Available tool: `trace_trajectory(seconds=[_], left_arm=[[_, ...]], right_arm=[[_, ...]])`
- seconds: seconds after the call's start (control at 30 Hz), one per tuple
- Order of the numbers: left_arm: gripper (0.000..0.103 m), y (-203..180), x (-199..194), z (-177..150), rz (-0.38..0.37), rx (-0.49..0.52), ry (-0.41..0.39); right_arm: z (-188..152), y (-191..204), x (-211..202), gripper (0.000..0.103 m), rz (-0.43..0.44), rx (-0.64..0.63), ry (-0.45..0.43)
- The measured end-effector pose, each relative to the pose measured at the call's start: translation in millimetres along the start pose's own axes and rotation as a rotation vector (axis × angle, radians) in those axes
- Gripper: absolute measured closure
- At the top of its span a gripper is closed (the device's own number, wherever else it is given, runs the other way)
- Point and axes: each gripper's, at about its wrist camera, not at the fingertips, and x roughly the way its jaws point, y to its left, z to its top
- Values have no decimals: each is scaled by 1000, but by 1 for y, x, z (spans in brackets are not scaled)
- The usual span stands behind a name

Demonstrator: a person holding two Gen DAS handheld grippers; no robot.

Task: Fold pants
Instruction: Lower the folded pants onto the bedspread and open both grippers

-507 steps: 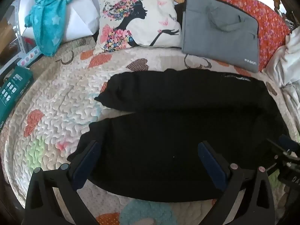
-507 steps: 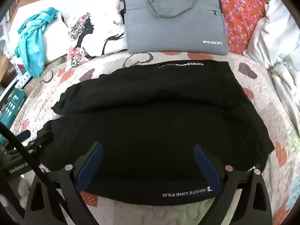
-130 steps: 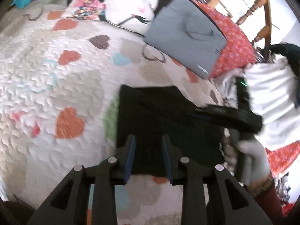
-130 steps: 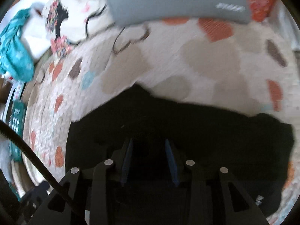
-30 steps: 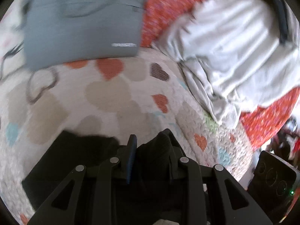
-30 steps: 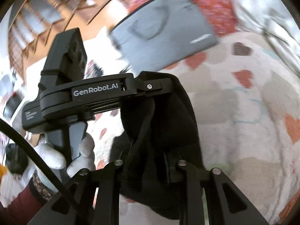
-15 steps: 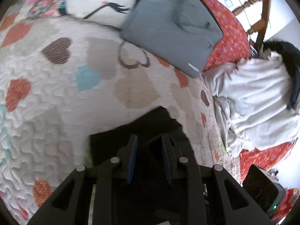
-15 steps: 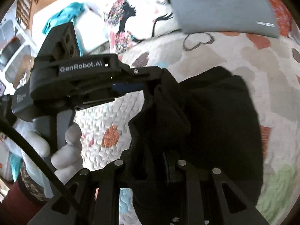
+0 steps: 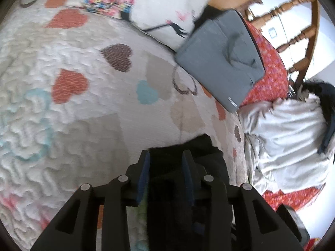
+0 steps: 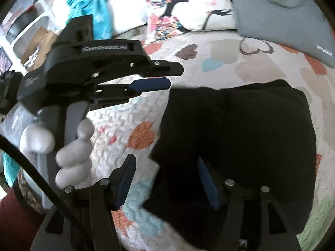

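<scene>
Left gripper (image 10: 167, 75): seen from the right wrist view, it hangs above the quilt (image 10: 219, 48), just left of the folded pants (image 10: 240, 136), apart from them. Its blue pads (image 10: 149, 84) show no cloth between them here. In the left wrist view the jaws stand narrow with black fabric in sight between the fingers (image 9: 143, 172), but whether that cloth is pinched or merely lies underneath cannot be told.

Right gripper (image 10: 165, 181): jaws wide, holding nothing. The right finger lies over the near-left part of the pants; the left finger is over bare quilt.

Pants: a compact, roughly rectangular black bundle on the quilt, toward the right side of the bed, below the grey laptop bag (image 10: 282, 10).

Risks (judged):
- The near-left corner of the bundle is uneven. A finger catching it during withdrawal would drag the top layer open.
- If the left gripper is in fact pinching a layer, lifting away would unfold the stack.
- The quilt is soft and puckered. Pressing down to flatten the fold could shift the whole bundle instead of creasing it.

Materials:
- Pants: matte, thick knit, limp, holding soft rounded folds.
- Quilt: stitched, rippled cotton with heart patches.
- Laptop bag: smooth woven fabric, flat, stiff.
- Cushion (image 10: 184, 6): printed, plump.
- White bedding (image 9: 289, 138): crumpled at the right edge of the bed.
</scene>
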Motion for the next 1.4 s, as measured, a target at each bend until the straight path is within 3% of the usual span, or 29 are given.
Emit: trace_trajectory(seconds=[0.2, 0.3, 0.37, 0.47, 0.57, 0.67, 0.87, 1.07, 1.27, 1.4], left_arm=[[73, 0, -37, -3, 40, 1, -57], [73, -18, -43, -14, 33, 56, -59], [73, -33, -36, -26, 16, 96, -44], [72, -52, -16, -44, -10, 141, 9], [71, -60, 12, -54, 42, 162, 57], [71, -52, 32, -54, 104, 140, 64], [71, -49, 41, -53, 159, 152, 50], [71, -48, 14, -52, 206, 166, 28], [62, -64, -31, -76, 298, 271, -69], [59, -80, -44, -109, 392, 350, -135]], right_arm=[[-12, -6, -42, 37, 57, 31, -47], [-18, -36, -67, 37, 13, 110, -85], [-21, -54, -76, 37, -9, 159, -96], [-31, -85, -81, 37, 26, 285, -98], [-44, -103, -80, 37, 51, 360, -96], [-53, -107, -77, 38, 48, 370, -90], [-51, -98, -60, 38, -12, 298, -57], [-53, -99, -75, 37, -4, 314, -105], [-70, -109, -102, 37, -101, 354, -203], [-90, -108, -109, 37, -232, 336, -237]])
